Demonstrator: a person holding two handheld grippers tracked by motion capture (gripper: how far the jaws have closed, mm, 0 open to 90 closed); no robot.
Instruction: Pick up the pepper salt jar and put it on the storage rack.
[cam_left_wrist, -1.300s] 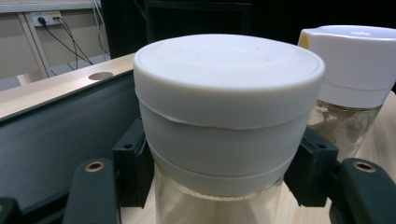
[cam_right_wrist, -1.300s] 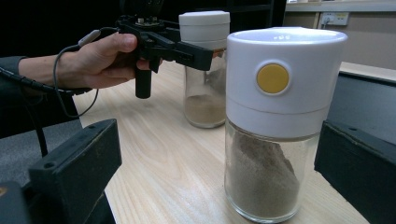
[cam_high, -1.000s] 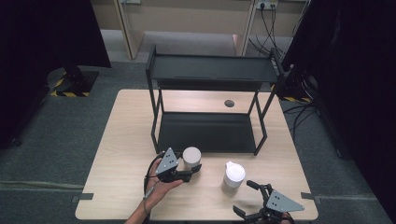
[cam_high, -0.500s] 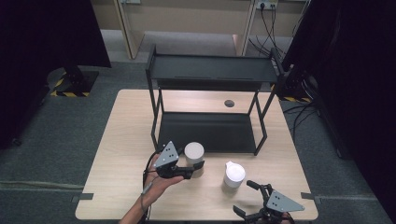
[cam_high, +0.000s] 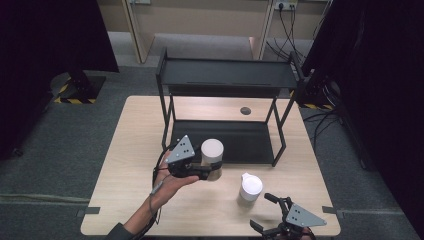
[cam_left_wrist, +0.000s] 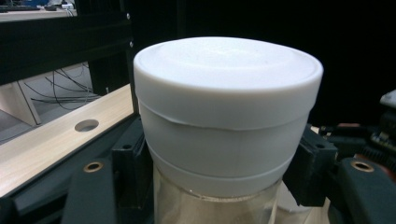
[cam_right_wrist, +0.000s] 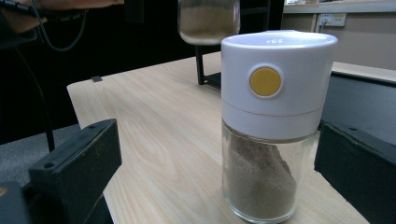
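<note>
The left gripper (cam_high: 209, 172) has its jaws clamped on a white-capped glass jar (cam_high: 212, 157), gripping it just under the cap and holding it clear of the wooden table (cam_high: 125, 160), near the front of the black two-tier shelf (cam_high: 227, 75). The person's left hand (cam_high: 167, 185) holds that gripper from below. At the near right, the right gripper (cam_high: 265, 212) sits with jaws spread wide, apart from a second jar (cam_right_wrist: 273, 126) with a yellow button, standing upright on the table between them.
</note>
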